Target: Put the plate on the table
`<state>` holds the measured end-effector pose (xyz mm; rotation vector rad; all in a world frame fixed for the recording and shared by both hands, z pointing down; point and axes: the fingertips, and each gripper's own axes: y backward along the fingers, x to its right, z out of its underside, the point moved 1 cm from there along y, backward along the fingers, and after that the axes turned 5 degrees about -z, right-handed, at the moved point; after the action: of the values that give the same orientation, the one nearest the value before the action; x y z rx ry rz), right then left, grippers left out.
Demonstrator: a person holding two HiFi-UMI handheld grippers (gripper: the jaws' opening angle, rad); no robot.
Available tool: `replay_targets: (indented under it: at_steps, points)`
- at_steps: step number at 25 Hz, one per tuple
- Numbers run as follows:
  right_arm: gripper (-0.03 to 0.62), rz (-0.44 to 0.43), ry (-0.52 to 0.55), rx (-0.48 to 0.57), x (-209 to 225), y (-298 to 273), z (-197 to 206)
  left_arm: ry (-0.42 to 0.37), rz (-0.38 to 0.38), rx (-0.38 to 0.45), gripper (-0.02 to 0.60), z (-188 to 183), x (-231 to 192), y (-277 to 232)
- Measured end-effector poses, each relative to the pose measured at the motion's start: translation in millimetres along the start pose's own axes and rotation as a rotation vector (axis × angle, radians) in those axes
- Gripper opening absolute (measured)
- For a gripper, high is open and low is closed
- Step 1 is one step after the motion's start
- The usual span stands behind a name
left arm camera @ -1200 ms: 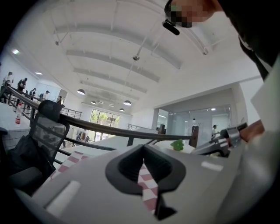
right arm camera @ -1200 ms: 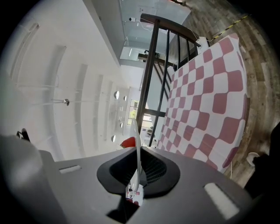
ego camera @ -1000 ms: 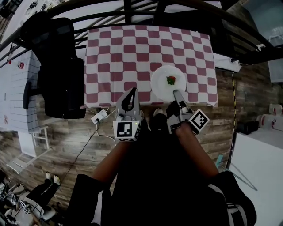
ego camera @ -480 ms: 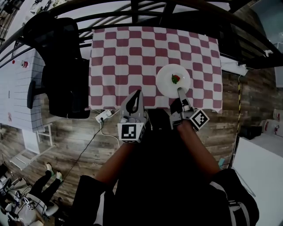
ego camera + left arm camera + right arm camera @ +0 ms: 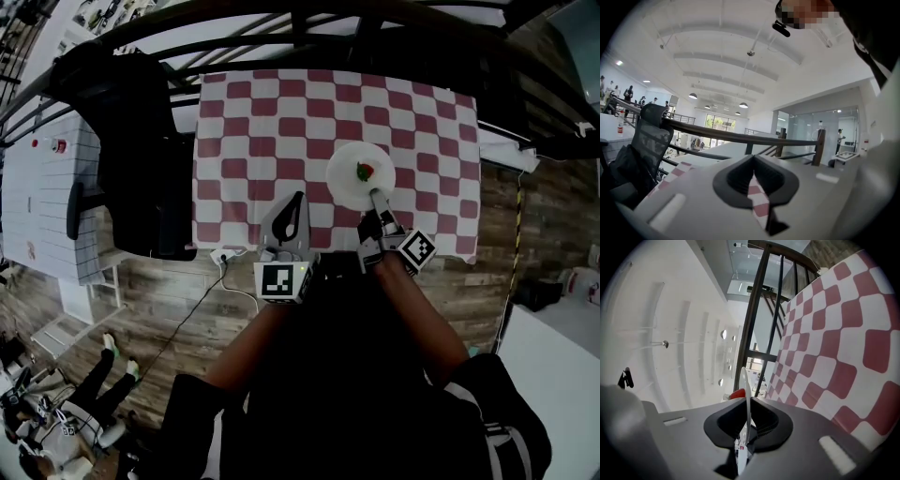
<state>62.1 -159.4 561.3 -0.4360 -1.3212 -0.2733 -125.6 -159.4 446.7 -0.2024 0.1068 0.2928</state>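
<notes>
Round white plate (image 5: 345,180), carrying a small red-and-green item (image 5: 365,172) too small to identify, lies over the near right part of the red-and-white checked tablecloth (image 5: 253,131); whether it rests on the cloth or hangs just above it cannot be told. The right gripper (image 5: 376,198) pinches the plate's near rim, which its own view shows edge-on as a thin white line that mostly hides the red item. The left gripper (image 5: 294,200), jaws pressed together on nothing, points over the cloth's near edge, left of the plate and apart from it.
</notes>
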Motion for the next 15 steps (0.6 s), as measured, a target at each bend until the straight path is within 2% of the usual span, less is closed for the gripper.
replay_targets:
  at_steps: [5, 10, 13, 15]
  points:
    - [0.017, 0.015, 0.025, -0.042, 22, -34, -18, -0.024, 0.002, -0.005, 0.008, -4, 2, -37]
    - [0.016, 0.012, 0.036, -0.088, 44, -62, -22, -0.035, -0.009, -0.048, 0.008, -1, -1, -60]
    - [0.017, -0.002, 0.031, -0.121, 54, -77, -21, -0.033, -0.012, -0.064, 0.008, 1, -2, -73]
    - [0.016, -0.041, 0.042, -0.133, 59, -84, -23, -0.030, -0.019, -0.078, 0.008, 4, -2, -78]
